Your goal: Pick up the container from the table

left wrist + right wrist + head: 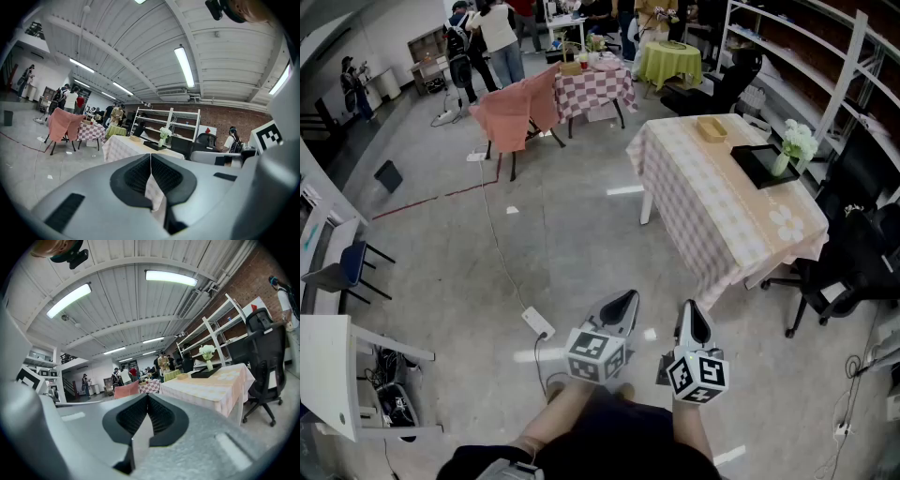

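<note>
grippers: left gripper (622, 302) and right gripper (693, 317) are held with jaws together, nothing between | container (711, 128): set on the table (727, 220), far end, well apart from both | risk: container may be pushed, or the nearby vase (782, 163) knocked, if jaws are not parted first

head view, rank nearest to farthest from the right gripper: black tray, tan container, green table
1. black tray, middle of the cloth-covered table
2. tan container, that table's far end
3. green table, farther back
</note>
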Tool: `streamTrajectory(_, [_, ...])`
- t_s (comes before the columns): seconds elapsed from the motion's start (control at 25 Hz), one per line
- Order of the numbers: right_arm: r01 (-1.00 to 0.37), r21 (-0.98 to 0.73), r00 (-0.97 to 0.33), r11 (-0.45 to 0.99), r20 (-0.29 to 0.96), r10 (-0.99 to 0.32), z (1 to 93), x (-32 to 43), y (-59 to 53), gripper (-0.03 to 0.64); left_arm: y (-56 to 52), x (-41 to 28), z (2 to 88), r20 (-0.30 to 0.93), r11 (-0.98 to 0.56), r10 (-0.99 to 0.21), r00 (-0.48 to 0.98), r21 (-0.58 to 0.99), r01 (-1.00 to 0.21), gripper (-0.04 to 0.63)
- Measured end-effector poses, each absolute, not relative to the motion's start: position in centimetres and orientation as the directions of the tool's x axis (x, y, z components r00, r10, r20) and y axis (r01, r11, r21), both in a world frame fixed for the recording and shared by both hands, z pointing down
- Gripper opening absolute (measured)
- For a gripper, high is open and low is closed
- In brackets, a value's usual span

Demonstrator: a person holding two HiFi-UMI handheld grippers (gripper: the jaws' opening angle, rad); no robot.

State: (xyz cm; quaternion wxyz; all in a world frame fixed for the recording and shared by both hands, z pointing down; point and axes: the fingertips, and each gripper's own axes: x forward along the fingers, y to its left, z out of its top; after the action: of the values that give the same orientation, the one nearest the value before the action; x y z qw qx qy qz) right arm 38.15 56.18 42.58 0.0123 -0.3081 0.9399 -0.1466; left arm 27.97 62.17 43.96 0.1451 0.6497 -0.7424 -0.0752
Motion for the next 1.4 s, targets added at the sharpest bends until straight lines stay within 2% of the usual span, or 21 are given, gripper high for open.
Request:
streamTrajectory(0.92, [-0.590,-0.326,-0.797,0.739,0.088,-0.597,43.5,38.7,57.3,0.005,62.9,29.2,44.7,0.154,0.138,-0.983,-0.097,0.284,-0.949,0.012])
streamTrajectory(1.4, [-0.617,-0.325,-0.773,0.717,0.081,-0.629,43.2,37.3,52.9,0.006,57.8,27.5,44.6,0.145,0.090,-0.988,-0.050,0.286,-0.954,0.012])
